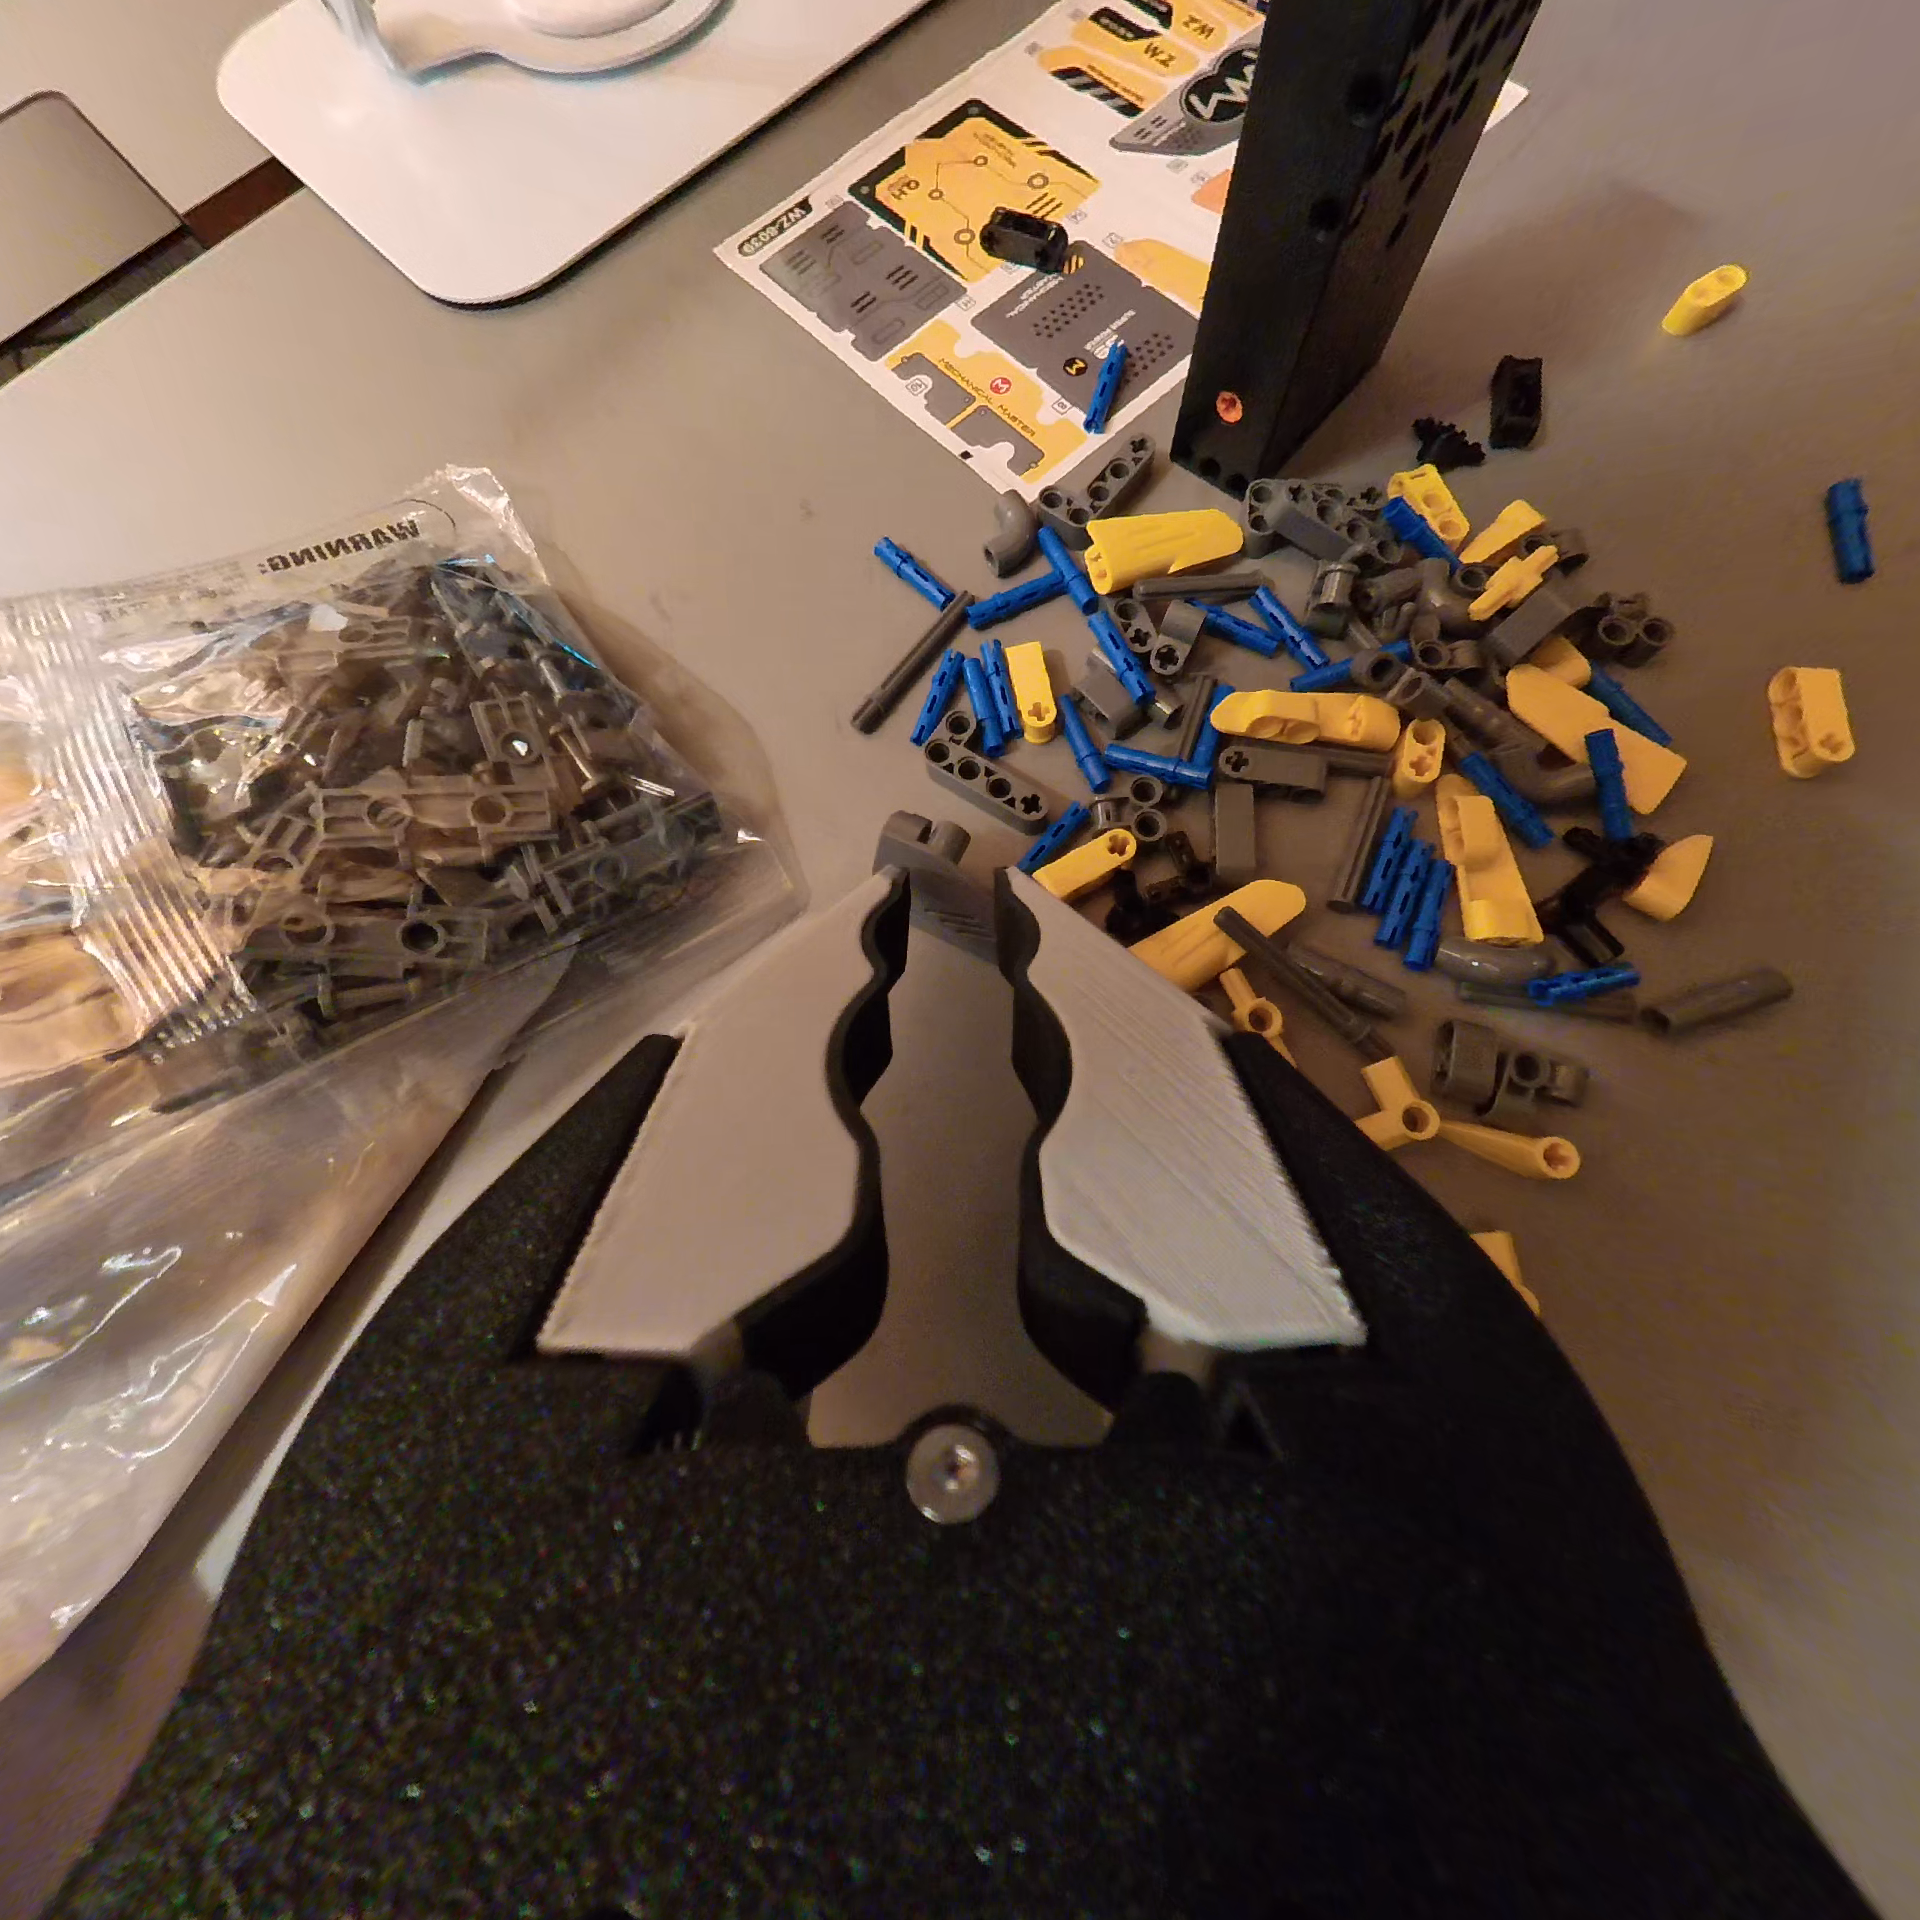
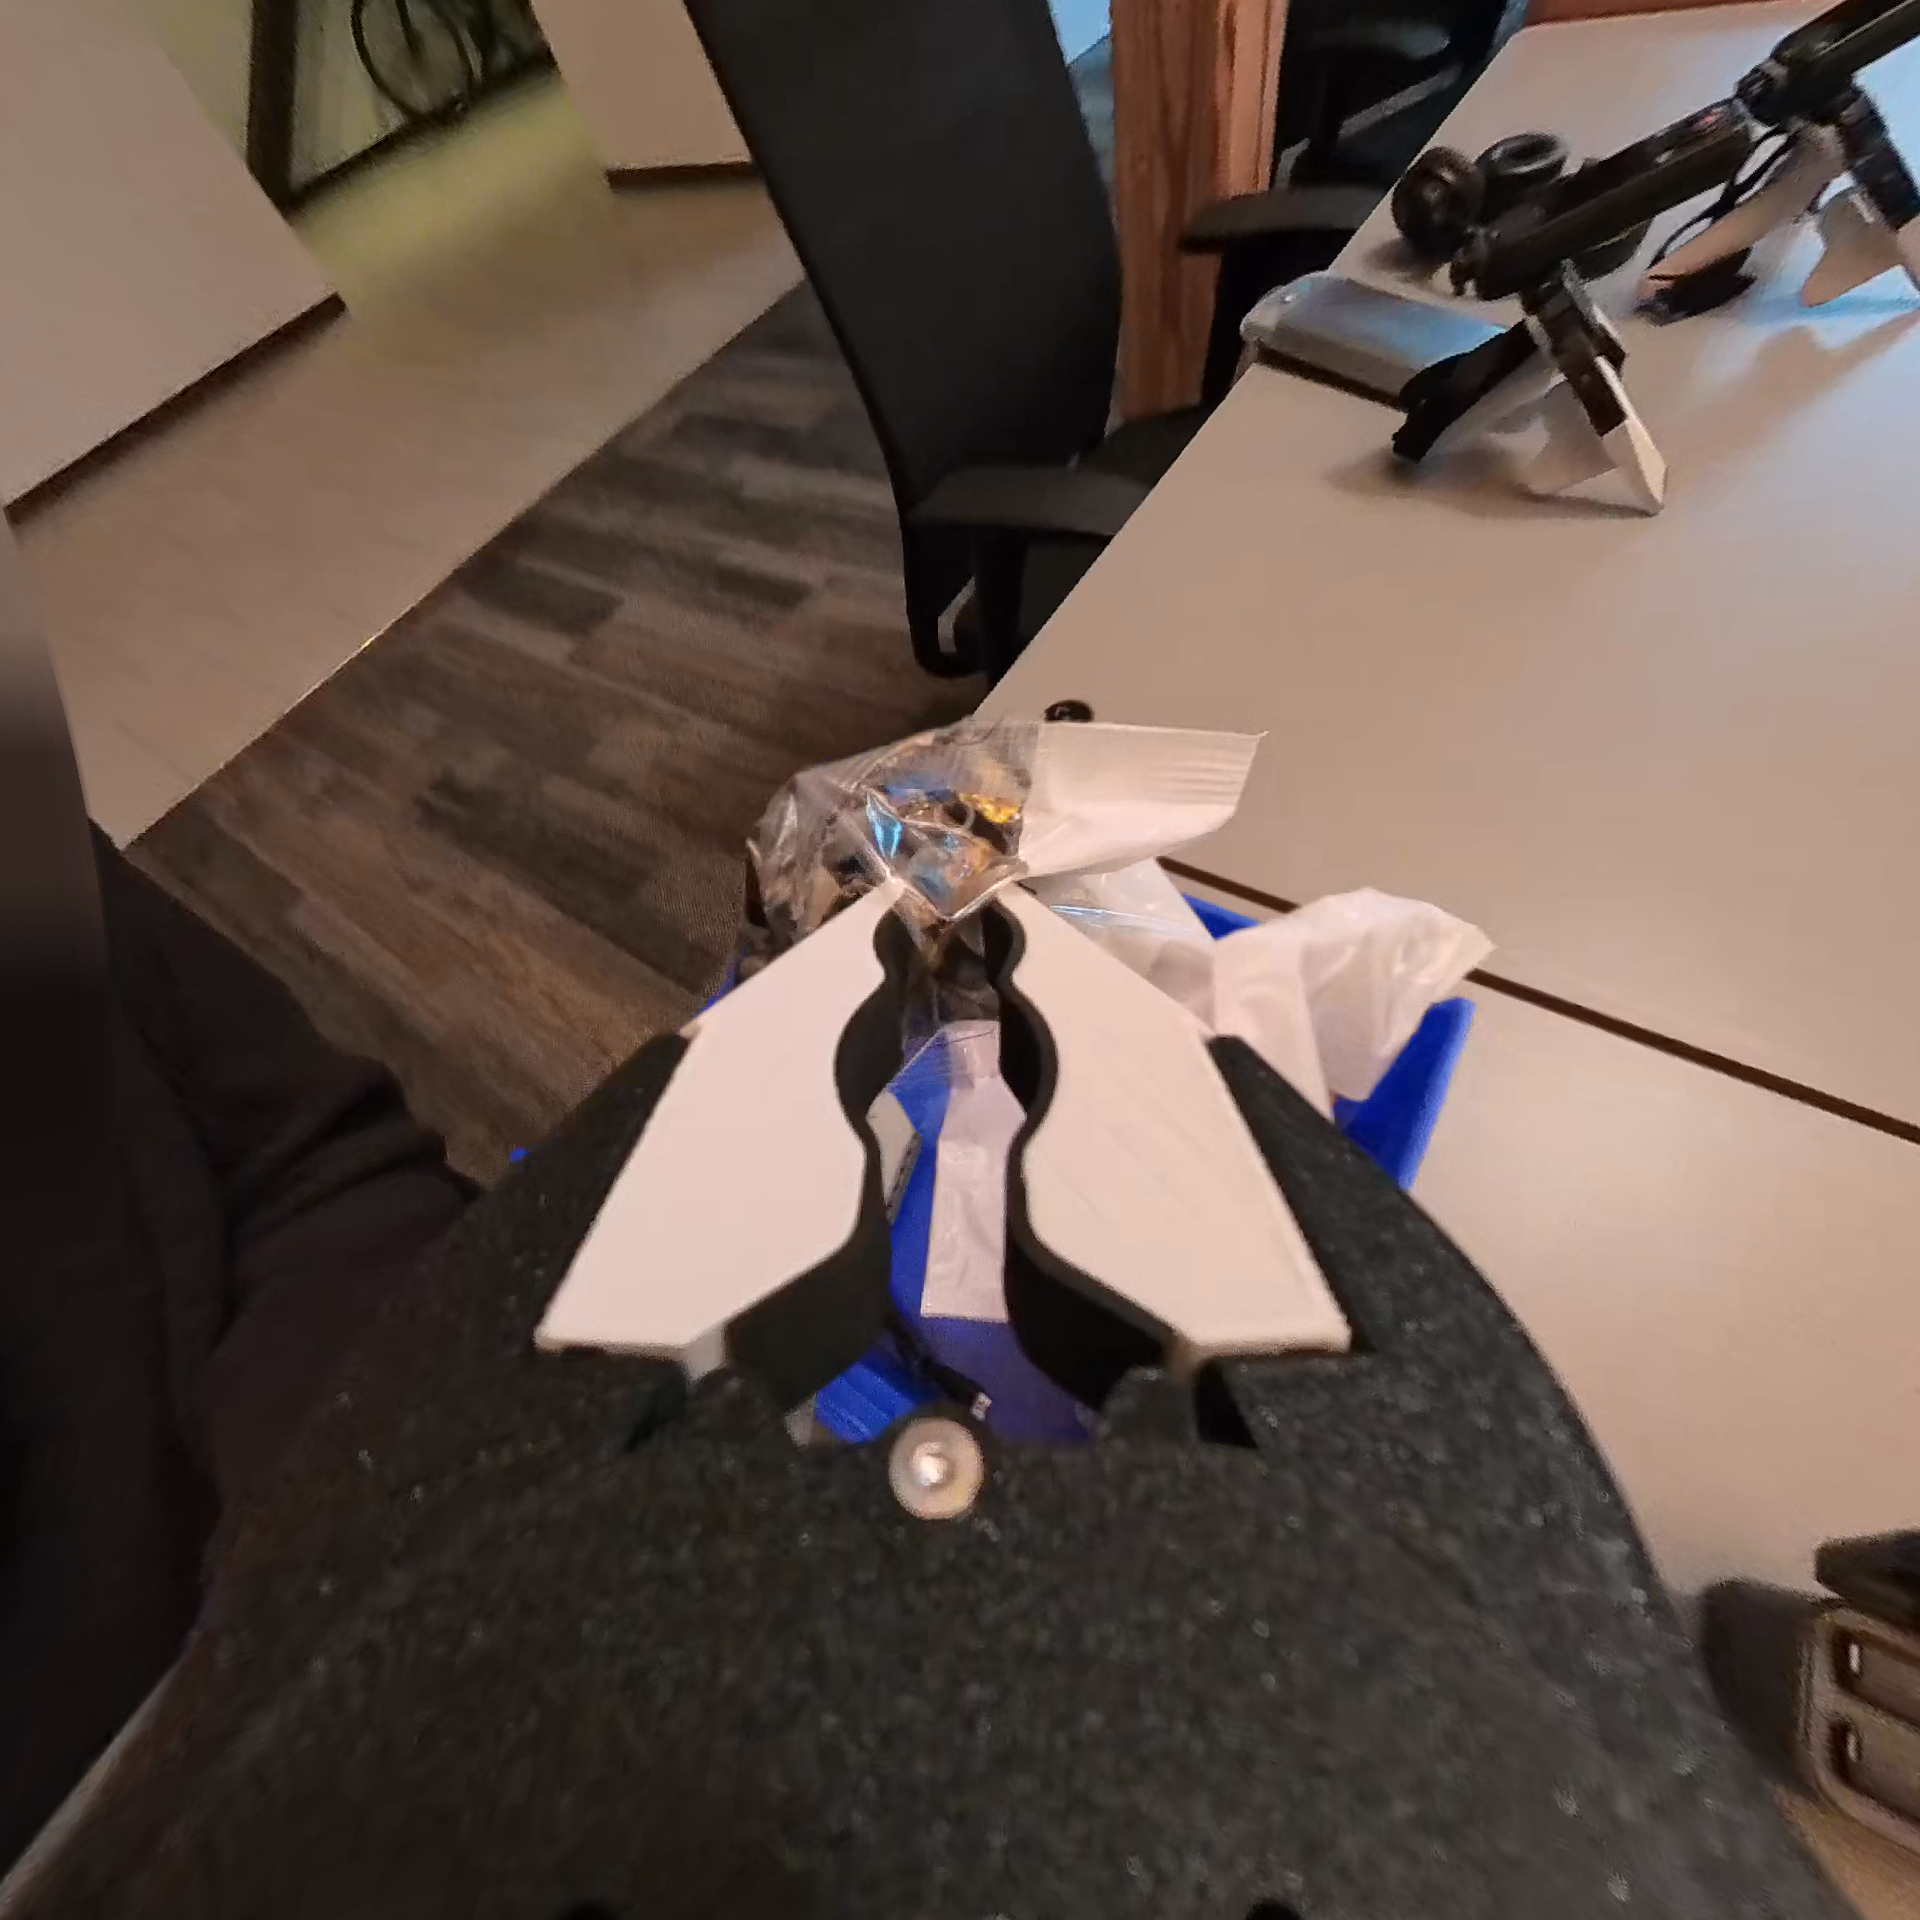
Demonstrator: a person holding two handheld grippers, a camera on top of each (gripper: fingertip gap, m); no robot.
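Note:
In the left wrist view my left gripper [image 1: 948, 883] is shut on a grey plastic building piece [image 1: 940, 868], held just above the grey table [image 1: 644, 436]. A heap of loose blue, yellow, grey and black building pieces [image 1: 1351, 748] lies right of the fingertips. A clear bag of grey pieces [image 1: 395, 790] lies to the left. In the right wrist view my right gripper [image 2: 951, 904] is shut on a crumpled clear plastic bag [image 2: 935, 821] with a white strip, held above a blue bin [image 2: 1423, 1081] that holds more plastic bags.
A sticker sheet [image 1: 1018, 270] lies beyond the heap, with a tall black perforated block [image 1: 1340, 208] standing on its right edge. A white flat base [image 1: 499, 145] sits at the far left. A black office chair [image 2: 935, 312] and a black stand [image 2: 1558, 312] are beyond the bin. One gripper's finger ends stand about 45 cm off the other's.

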